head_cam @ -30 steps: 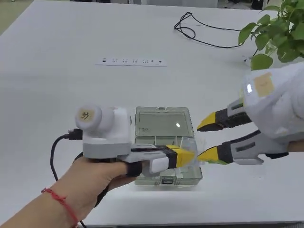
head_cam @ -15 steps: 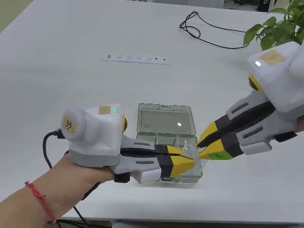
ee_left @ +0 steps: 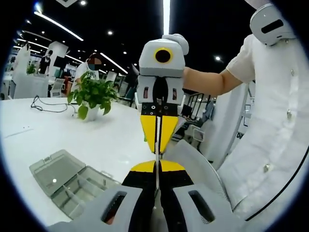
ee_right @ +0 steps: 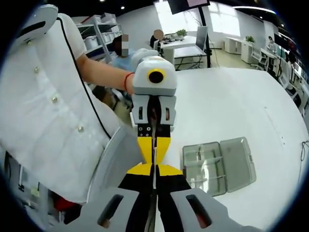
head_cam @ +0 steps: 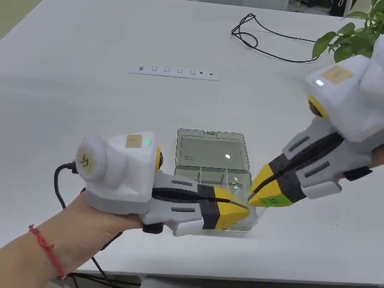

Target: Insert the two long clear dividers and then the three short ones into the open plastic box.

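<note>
Your left hand-held gripper (head_cam: 237,208) and right hand-held gripper (head_cam: 255,192) meet over a corner of the one box (head_cam: 211,150). Both pinch one clear divider (head_cam: 241,191).

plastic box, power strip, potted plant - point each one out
plastic box (head_cam: 212,151), head view, on its open lid
power strip (head_cam: 174,72), head view, middle of the strip
potted plant (ee_left: 91,94), left gripper view, on the leaves

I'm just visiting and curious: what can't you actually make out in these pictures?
Plastic box front compartments: head view, hidden behind the left gripper and right gripper.
Clear divider: edge-on sliver in both gripper views; long or short, unclear.
Power strip markings: head view, too small.
</note>
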Tool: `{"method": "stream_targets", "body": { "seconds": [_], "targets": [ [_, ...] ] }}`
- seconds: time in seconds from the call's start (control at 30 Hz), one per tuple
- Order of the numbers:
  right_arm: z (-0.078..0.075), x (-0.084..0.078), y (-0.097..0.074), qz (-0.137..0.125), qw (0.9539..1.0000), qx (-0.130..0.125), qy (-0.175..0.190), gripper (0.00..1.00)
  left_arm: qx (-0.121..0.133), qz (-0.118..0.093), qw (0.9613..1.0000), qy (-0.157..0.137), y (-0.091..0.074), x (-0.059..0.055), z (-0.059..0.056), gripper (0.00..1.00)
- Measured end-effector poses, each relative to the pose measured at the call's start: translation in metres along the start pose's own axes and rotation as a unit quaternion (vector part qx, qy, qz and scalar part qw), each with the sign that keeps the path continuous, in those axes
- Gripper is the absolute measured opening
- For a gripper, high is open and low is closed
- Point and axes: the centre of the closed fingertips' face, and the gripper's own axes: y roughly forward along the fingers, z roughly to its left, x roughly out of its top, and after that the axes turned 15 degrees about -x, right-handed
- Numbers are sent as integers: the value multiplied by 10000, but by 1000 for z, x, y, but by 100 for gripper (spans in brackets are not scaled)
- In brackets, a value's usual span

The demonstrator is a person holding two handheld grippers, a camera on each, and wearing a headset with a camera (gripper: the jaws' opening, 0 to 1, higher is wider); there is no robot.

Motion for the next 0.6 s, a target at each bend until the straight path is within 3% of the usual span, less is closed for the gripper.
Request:
{"method": "stream_targets", "body": {
  "seconds": [0.6],
  "targets": [
    [0, 2, 7, 9, 9999, -37, -154, 3, 234, 12, 9997, 31, -7, -4, 4, 0]
  ]
}}
